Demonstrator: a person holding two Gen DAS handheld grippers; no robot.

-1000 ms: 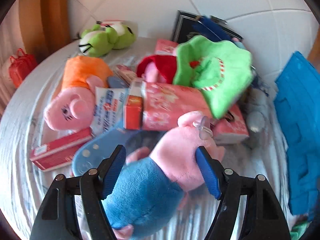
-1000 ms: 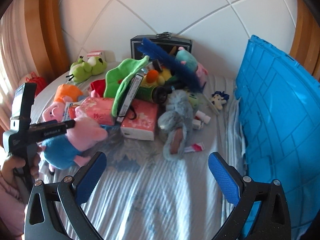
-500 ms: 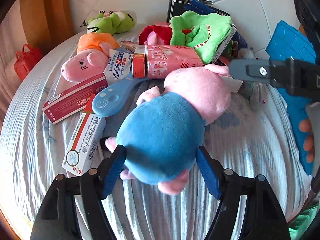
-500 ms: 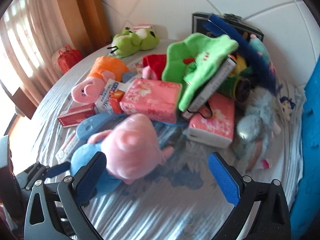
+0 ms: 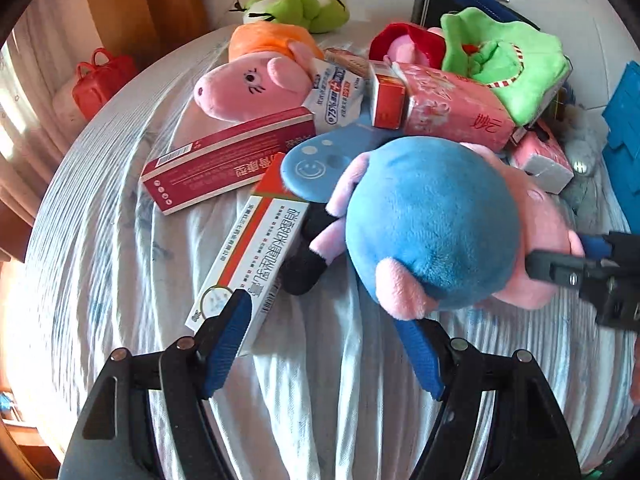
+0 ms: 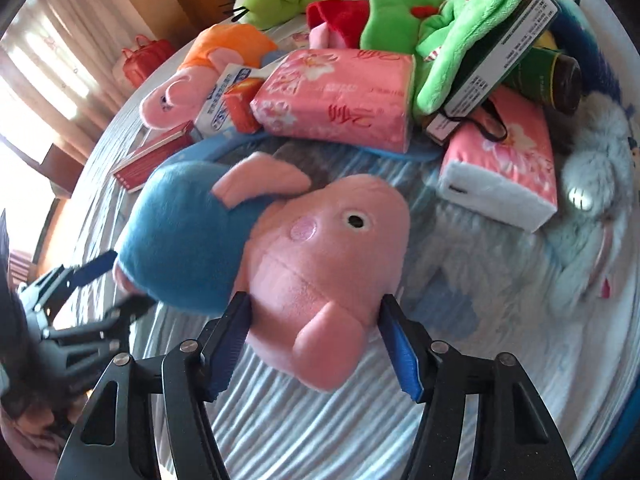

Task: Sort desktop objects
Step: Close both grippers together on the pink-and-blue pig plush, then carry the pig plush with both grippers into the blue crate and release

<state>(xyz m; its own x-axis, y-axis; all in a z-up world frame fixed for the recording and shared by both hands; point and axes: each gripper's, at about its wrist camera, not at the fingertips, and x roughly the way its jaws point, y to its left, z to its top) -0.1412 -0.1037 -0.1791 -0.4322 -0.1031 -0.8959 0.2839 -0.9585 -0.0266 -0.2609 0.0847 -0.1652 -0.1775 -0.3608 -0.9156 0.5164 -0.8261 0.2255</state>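
A pink pig plush in a blue shirt (image 5: 432, 224) lies on the striped cloth in front of the pile. In the right wrist view my right gripper (image 6: 316, 320) has its two blue pads against the sides of the plush's pink head (image 6: 320, 264), shut on it. My left gripper (image 5: 324, 340) is open behind the plush's blue body, which lies just ahead of and to the right of the gap between its pads; its right pad (image 5: 420, 348) sits under the plush's foot. The left gripper also shows in the right wrist view (image 6: 96, 280), and the right gripper at the left wrist view's right edge (image 5: 588, 264).
The pile behind holds an orange-shirted pig plush (image 5: 256, 76), a green frog plush (image 5: 300, 4), pink tissue packs (image 6: 340, 96), a red box (image 5: 228, 164), a white medicine box (image 5: 252, 252), a green plush (image 6: 452, 32) and a grey plush (image 6: 592, 200). A blue crate (image 5: 624, 136) stands right.
My left gripper has let go of the blue-shirted pig and pulled back. My right gripper has come in from the right and closed on the pig's head.
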